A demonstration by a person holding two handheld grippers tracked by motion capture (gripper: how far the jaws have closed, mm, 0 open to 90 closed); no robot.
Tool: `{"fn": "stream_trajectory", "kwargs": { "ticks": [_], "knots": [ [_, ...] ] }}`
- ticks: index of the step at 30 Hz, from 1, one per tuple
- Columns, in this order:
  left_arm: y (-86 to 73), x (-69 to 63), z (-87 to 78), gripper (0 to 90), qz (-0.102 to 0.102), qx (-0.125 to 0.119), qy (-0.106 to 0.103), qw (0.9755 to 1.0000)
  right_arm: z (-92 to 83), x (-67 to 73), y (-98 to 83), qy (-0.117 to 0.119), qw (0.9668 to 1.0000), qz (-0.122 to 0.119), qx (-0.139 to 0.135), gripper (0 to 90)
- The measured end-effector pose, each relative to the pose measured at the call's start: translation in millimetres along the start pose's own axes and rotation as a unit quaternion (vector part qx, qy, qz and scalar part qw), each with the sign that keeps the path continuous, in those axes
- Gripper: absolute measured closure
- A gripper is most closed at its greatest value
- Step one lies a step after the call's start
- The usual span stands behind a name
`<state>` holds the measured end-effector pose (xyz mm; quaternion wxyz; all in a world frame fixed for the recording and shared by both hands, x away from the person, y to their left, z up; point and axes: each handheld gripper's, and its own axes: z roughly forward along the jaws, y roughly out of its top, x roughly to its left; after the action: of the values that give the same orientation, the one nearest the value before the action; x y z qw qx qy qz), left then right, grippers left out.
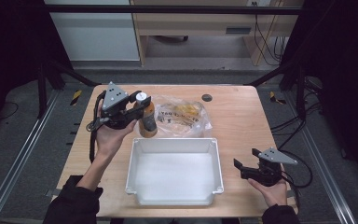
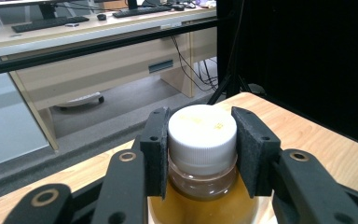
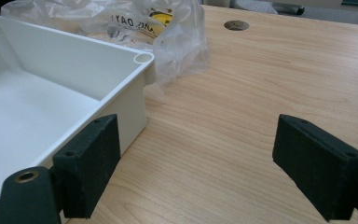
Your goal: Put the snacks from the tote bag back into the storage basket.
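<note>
A bottle (image 1: 147,119) with amber contents and a white cap (image 2: 202,130) stands upright at the back left of the table, beside the white bin. My left gripper (image 1: 139,106) is shut on the bottle's neck and cap; in the left gripper view both pads press the cap's sides. The white plastic bin (image 1: 135,161) sits empty at the table's front centre. My right gripper (image 1: 244,164) rests open near the table's front right, just right of the bin, with nothing between its fingers (image 3: 89,163).
A crumpled clear plastic bag (image 1: 184,116) with yellow print lies behind the bin, right of the bottle. A dark round hole (image 1: 207,97) marks the table's back edge. Bare wood (image 3: 242,116) stretches right of the bin. Black frame posts flank the table.
</note>
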<state>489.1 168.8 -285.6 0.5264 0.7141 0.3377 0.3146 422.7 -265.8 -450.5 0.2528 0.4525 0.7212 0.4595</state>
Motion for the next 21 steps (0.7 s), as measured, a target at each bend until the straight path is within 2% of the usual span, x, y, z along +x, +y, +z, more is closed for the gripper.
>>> {"fn": "stream_trajectory", "kwargs": {
  "ticks": [1, 11, 19, 21],
  "knots": [
    [-1.6, -1.6, -2.0, 58.7, -0.005, 0.002, -0.004, 1.0000, -0.1, 0.0, 0.0, 0.000, 1.0000, 0.000, 0.000, 15.1],
    [-16.4, -7.7, -18.5, 58.6, -0.001, -0.005, -0.020, 0.9998, -0.1, 0.1, -0.2, -0.001, 1.0000, 0.000, 0.000, 15.1],
    [-34.6, -10.3, -28.0, 58.7, -0.012, 0.007, -0.028, 0.9995, 0.2, 0.6, -0.3, -0.001, 1.0000, 0.001, 0.001, 15.2],
    [-38.4, -10.2, -30.1, 58.7, -0.010, 0.011, -0.029, 0.9995, 0.1, 0.4, -0.3, -0.002, 1.0000, 0.001, 0.001, 15.1]
  ]
}}
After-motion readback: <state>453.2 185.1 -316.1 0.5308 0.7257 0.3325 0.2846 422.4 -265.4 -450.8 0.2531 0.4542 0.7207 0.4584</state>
